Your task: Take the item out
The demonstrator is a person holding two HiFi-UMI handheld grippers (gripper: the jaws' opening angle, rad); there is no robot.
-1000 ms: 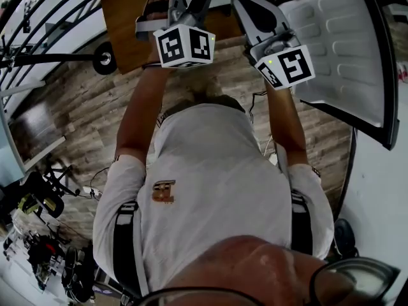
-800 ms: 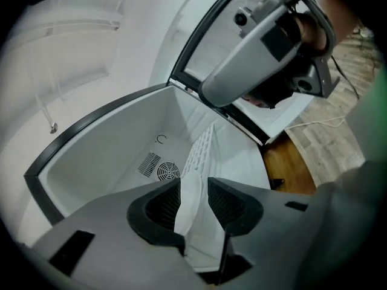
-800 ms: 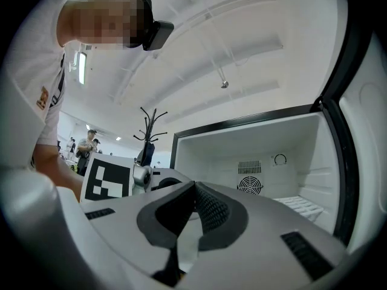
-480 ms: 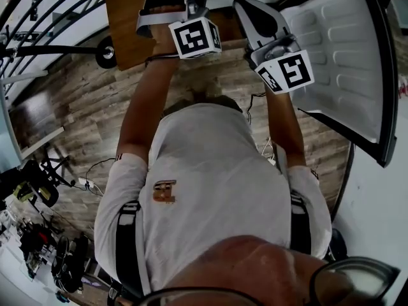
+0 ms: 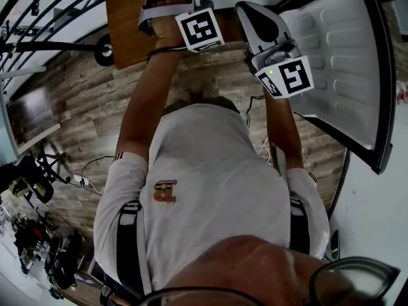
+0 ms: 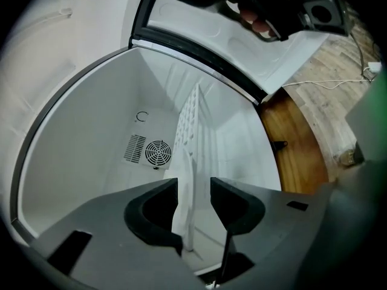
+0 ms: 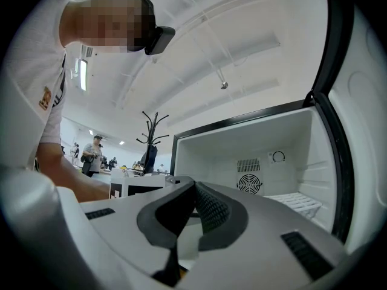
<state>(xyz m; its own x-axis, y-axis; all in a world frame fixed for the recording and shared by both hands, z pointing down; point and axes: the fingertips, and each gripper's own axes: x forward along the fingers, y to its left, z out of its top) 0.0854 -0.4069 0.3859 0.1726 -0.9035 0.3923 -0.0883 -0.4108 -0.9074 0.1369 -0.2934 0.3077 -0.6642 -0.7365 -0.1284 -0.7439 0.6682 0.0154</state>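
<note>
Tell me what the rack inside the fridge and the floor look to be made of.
The rack: white, matte, a slatted grid; probably plastic or coated wire. The floor: grey-brown planks with visible grain and a slight sheen; wood or laminate, I cannot tell which.

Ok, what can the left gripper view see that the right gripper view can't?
Only the left gripper view: the wooden floor, a white cable, and, up close, the left tool, its jaws just opened wider, with the shelf edge showing between them. Only the right gripper view: the person's shirt, a coat rack and ceiling lights. Both: the white fridge inside, its round fan and the shelf.
</note>
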